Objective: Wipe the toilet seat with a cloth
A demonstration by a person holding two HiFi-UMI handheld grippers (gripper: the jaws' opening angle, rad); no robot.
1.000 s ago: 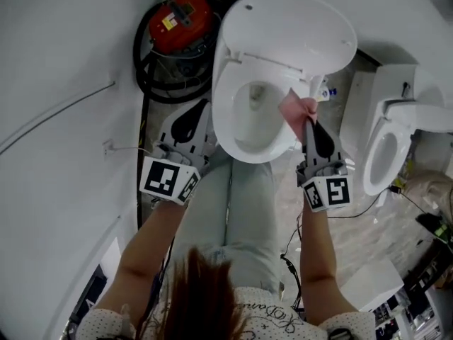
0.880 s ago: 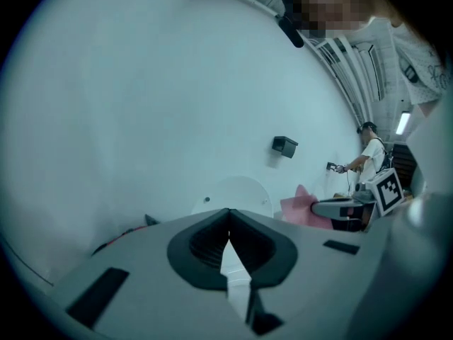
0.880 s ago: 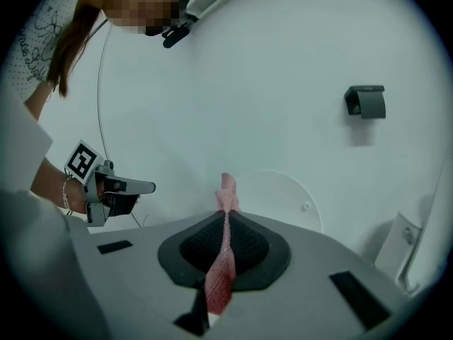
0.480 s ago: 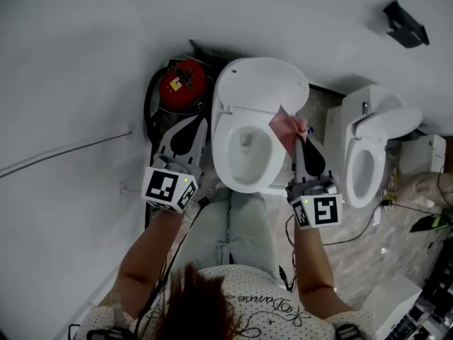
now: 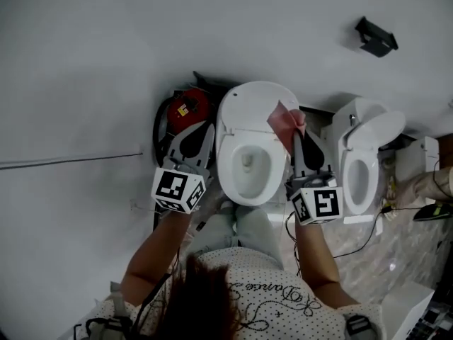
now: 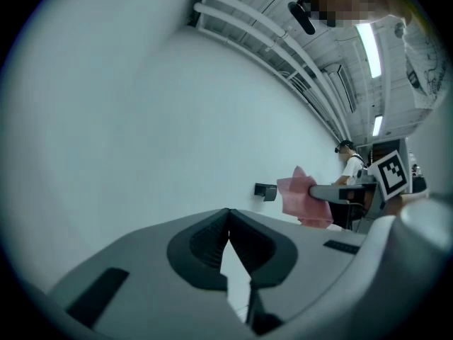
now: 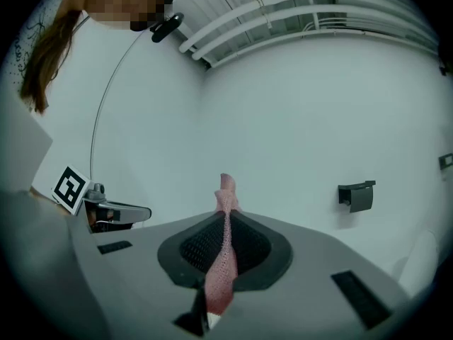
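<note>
Cloth (image 5: pixel 285 122) sits clamped in your right gripper (image 5: pixel 296 137), jaws pressed together on the pink fabric. In the right gripper view the cloth runs as a narrow strip along the line of the jaws. Its free end sticks out past the tips and points at the far wall. From your head view that end fans out to the far left, over the right side of the toilet seat (image 5: pixel 228 170), near where the raised lid (image 5: pixel 253 105) begins. Whether it touches the seat cannot be told. Your left gripper (image 5: pixel 200 134) hangs just left of the bowl, jaws together at the tips with nothing between them. A red canister (image 5: pixel 187 108) stands on the far left, and a second toilet (image 5: pixel 361 163) stands to the right.
</note>
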